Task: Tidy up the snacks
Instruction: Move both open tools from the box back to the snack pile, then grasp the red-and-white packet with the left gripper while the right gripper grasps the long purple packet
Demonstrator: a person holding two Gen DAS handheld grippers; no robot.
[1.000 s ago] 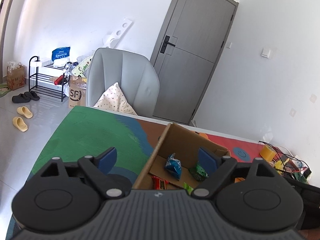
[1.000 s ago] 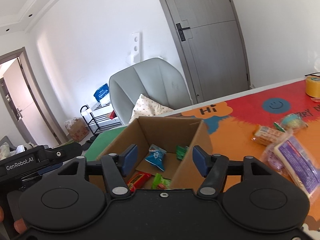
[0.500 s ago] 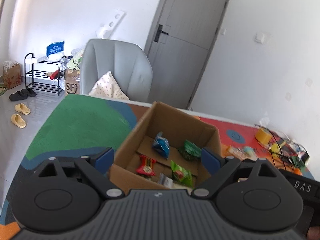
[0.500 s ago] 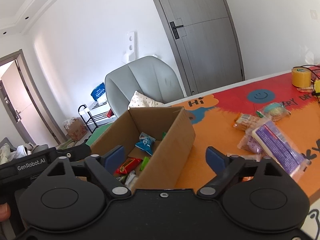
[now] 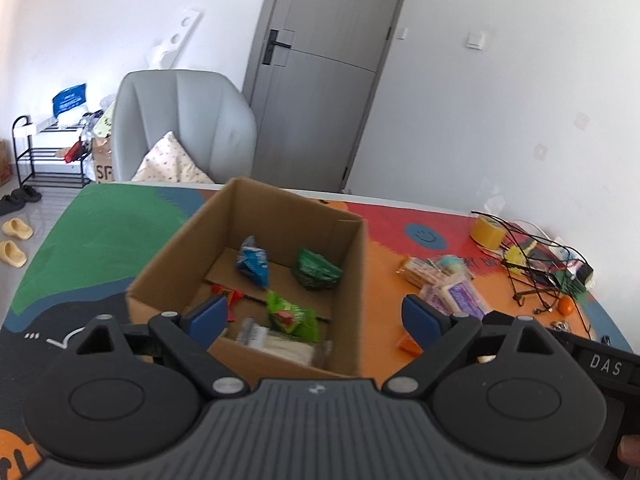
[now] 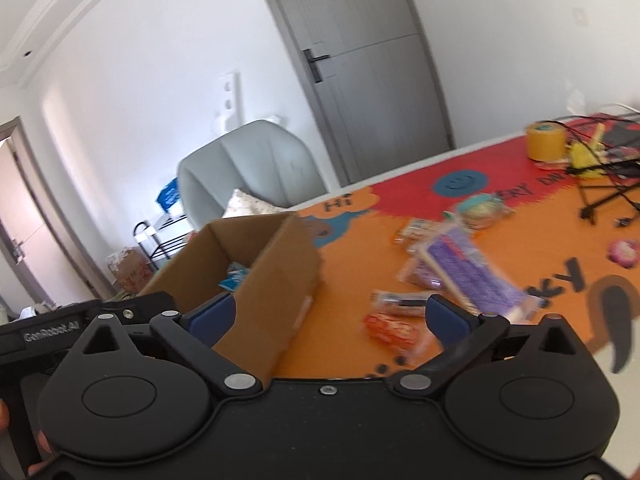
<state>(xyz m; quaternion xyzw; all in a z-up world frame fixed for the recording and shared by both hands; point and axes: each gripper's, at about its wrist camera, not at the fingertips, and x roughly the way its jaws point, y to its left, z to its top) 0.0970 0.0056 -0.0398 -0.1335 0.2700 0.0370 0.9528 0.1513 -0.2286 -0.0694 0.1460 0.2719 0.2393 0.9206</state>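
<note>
An open cardboard box (image 5: 256, 240) stands on the colourful table mat. Inside it lie a blue packet (image 5: 252, 260), a dark green packet (image 5: 316, 270), a light green packet (image 5: 292, 316), a red one (image 5: 226, 294) and a clear one (image 5: 276, 342). My left gripper (image 5: 314, 318) hangs open over the box's near edge, holding nothing. My right gripper (image 6: 329, 316) is just right of the box (image 6: 256, 264); its jaws are opening and grip nothing. Loose snacks lie ahead of it: an orange packet (image 6: 390, 328), a purple packet (image 6: 468, 276) and crackers (image 6: 416, 228).
A yellow tape roll (image 6: 546, 140) and tangled black cables (image 6: 600, 184) sit at the table's far right. A grey chair (image 5: 180, 128) with a cushion stands behind the table, before a grey door (image 5: 320, 72). A shoe rack (image 5: 48, 152) stands at the left.
The right gripper's jaws have spread wide and it has swung right, away from the box toward the loose snacks. The left gripper has drawn back, so the whole box shows.
</note>
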